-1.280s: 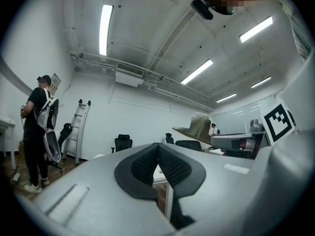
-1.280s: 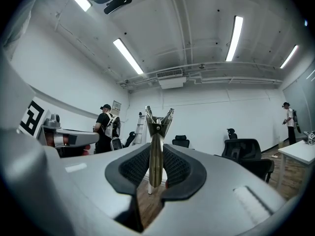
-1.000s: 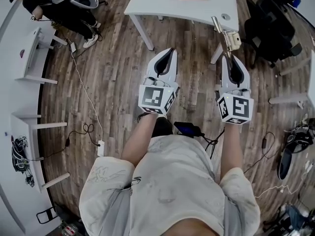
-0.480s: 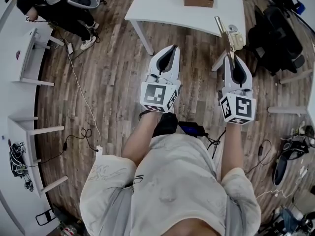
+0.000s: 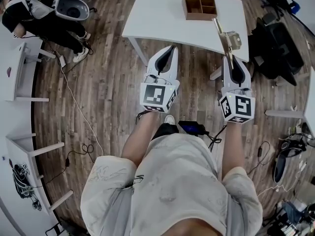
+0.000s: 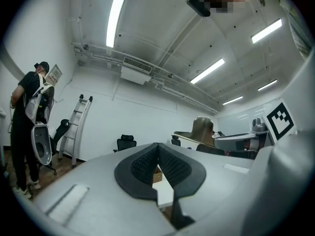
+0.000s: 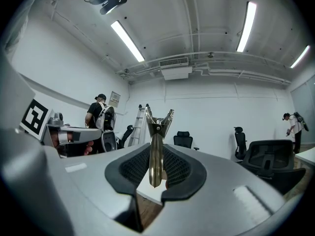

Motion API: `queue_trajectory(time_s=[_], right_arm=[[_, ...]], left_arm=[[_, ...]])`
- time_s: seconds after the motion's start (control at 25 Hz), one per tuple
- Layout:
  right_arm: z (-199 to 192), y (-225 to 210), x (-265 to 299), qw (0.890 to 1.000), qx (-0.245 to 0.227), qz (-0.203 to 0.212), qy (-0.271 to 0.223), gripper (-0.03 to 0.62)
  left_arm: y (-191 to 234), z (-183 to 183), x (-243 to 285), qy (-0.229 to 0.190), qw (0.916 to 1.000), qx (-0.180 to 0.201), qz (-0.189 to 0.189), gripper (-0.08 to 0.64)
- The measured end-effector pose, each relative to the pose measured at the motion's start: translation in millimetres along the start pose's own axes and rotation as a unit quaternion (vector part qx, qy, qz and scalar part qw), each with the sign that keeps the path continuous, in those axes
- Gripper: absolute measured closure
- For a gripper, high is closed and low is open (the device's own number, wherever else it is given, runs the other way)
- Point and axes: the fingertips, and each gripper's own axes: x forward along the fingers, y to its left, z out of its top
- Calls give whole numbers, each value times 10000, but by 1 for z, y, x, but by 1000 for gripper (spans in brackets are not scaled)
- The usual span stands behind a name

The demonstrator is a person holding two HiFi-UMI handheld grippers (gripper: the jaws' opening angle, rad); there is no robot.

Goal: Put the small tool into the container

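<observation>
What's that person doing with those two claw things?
A person holds a gripper in each hand. The right gripper is clamped on a small metal tool, which sticks out ahead of it. The left gripper is shut and holds nothing. Ahead stands a white table with a wooden box on it, split into compartments. The tool is not in the box yet.

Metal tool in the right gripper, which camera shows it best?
The right gripper view: the metal tool stands close up between the fingers of the right gripper, forked tip clear. The head view shows it small, jutting toward the white table. The left gripper view shows only a blurry brownish shape.
</observation>
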Motion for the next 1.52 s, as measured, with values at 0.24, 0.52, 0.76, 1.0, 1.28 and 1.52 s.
queue_trajectory(time_s=[0.24, 0.52, 0.76, 1.0, 1.28, 1.52], right_arm=[[12, 28, 117, 9998, -91, -178, 16, 514], [-15, -2, 195, 9997, -200, -164, 49, 514], [-42, -66, 268, 9997, -239, -13, 85, 514], [-57, -228, 393, 9993, -215, 233, 182, 514], [-98, -513, 540, 9973, -185, 609, 372, 514], [-160, -660, 618, 9939, -227, 957, 505, 514]], left_arm=[[111, 8, 63, -38, 9999, -32, -157, 561], [147, -25, 138, -50, 9997, -116, -219, 561], [149, -52, 235, -55, 9997, -53, -212, 561], [122, -77, 437, 38, 9999, 4, -138, 561], [28, -132, 743, 204, 9998, 85, 27, 560], [-19, -196, 897, 311, 9993, 94, 181, 560]])
